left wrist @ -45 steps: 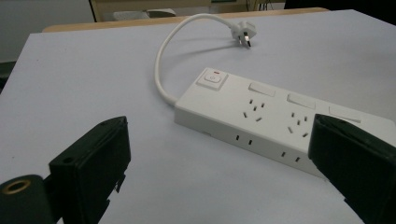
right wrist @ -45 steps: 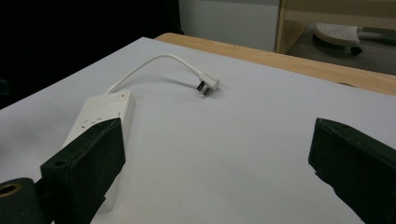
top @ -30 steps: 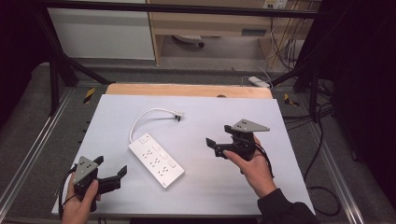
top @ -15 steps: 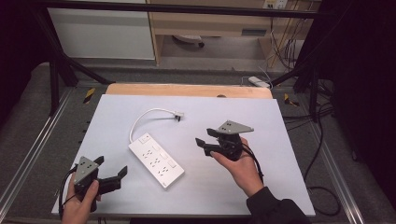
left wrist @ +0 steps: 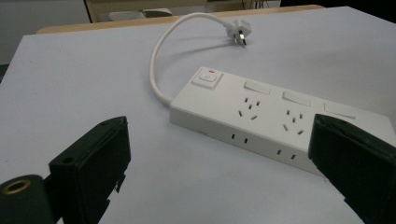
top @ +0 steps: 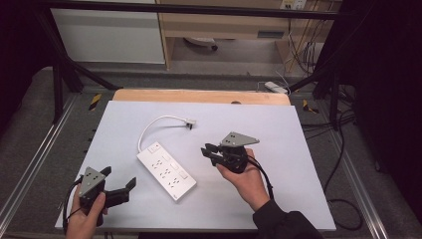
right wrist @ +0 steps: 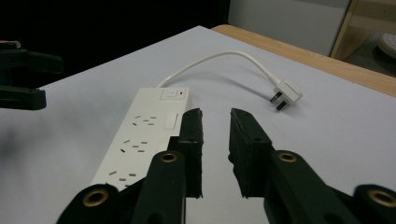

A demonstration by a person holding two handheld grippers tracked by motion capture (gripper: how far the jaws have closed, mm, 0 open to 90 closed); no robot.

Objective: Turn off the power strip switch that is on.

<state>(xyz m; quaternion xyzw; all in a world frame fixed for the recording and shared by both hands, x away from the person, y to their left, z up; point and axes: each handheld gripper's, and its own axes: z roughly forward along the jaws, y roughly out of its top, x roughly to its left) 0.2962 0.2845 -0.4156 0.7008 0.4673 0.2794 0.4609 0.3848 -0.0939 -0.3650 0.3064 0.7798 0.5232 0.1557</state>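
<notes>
I am closing my empty right gripper [top: 207,151] toward the untouched power strip [top: 166,171]; left gripper [top: 118,184] waiting wide, nothing grasped yet.

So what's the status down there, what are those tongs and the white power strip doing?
Left tongs wide open, empty, near the strip's end. Right tongs just closing, narrow gap, nothing between them. Power strip flat on the table, untouched, plug loose. Nothing in the way.

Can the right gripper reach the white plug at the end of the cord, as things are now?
Probably yes. The right gripper hovers beside the power strip, jaws narrowed with nothing between them, having just been closing. The plug lies on bare table ahead of it, nothing between. The jaws would likely need to open first.
</notes>
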